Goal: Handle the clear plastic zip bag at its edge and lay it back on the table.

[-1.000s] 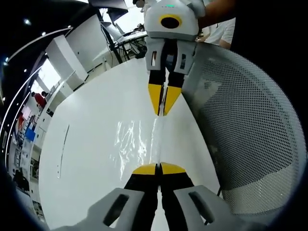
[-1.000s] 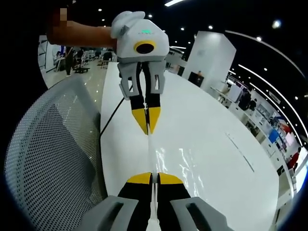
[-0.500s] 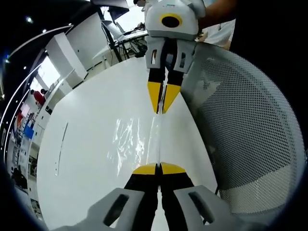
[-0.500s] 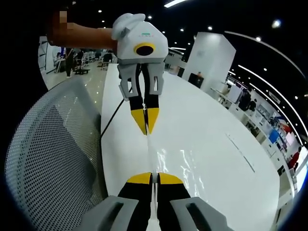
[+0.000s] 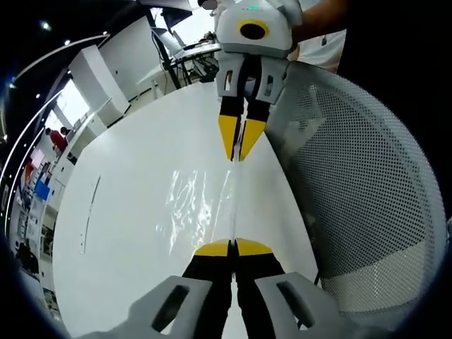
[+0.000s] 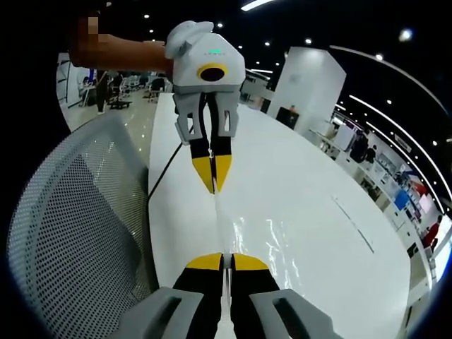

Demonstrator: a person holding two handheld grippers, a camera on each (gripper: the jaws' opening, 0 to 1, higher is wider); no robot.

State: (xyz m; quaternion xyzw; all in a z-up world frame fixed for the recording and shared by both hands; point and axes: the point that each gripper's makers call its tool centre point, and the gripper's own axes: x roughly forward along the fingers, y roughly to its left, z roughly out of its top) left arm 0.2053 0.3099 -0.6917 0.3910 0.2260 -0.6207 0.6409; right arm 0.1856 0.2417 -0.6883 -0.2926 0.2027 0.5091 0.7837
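Note:
A clear plastic zip bag (image 5: 201,201) hangs stretched above the white table (image 5: 127,233), its top edge a taut line between the two grippers. My left gripper (image 5: 232,247) is shut on the near end of that edge. Facing it, my right gripper (image 5: 240,157) is shut on the far end. In the right gripper view the same bag (image 6: 244,236) droops to the right of the edge, with my right gripper (image 6: 226,260) at the bottom and my left gripper (image 6: 213,189) opposite, both pinching the edge.
A white mesh chair back (image 5: 360,191) stands close along the table's side, also the chair (image 6: 78,226) in the right gripper view. A thin dark line (image 5: 89,215) marks the tabletop. Desks and people fill the far background.
The two grippers have drawn slightly further apart, pulling the bag's edge tighter. Both grips have held.

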